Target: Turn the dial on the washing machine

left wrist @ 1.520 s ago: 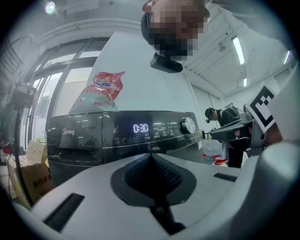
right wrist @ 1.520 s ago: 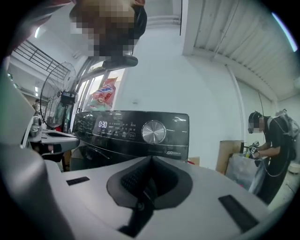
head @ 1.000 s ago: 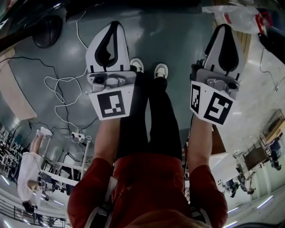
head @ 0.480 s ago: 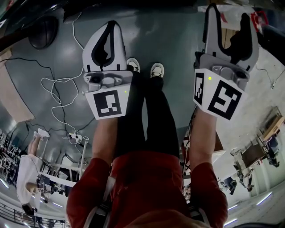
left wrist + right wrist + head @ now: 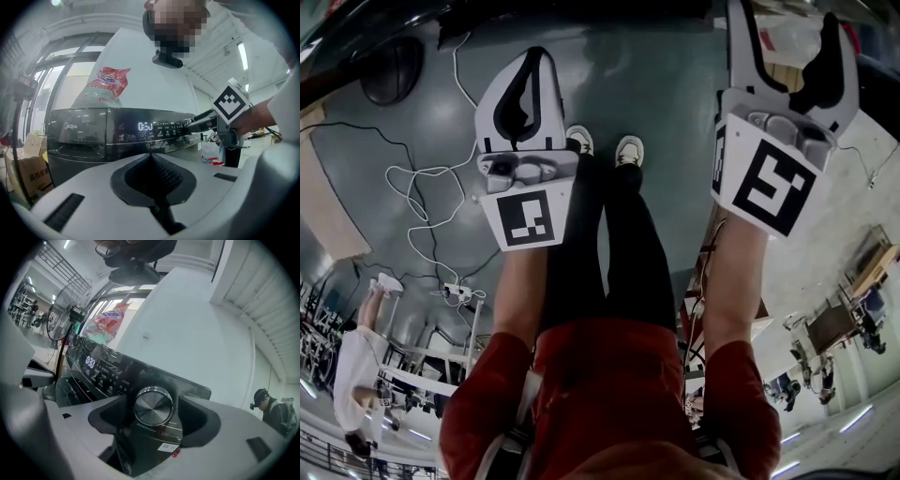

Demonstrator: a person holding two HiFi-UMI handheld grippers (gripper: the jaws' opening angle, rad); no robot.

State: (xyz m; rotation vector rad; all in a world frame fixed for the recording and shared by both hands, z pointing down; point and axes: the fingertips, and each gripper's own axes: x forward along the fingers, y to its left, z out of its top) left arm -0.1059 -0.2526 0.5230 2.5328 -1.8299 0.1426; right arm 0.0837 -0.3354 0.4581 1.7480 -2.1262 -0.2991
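Observation:
The washing machine's dark control panel fills the right gripper view, with a lit display and a round silver dial. My right gripper is open and its jaws are still opening; they stand on either side of the dial without touching it. In the head view the right gripper reaches toward the top edge, jaws spread. My left gripper is shut on nothing and held back from the machine. Its own view shows the panel and the right gripper at the dial's end.
A red-and-white plastic bag lies on the machine's white top. A standing fan and cardboard boxes are left of the machine. White cables trail over the floor by my feet. A person stands far right.
The right gripper's jaws went from shut to wide open, and it rose toward the top of the head view. The left gripper barely moved.

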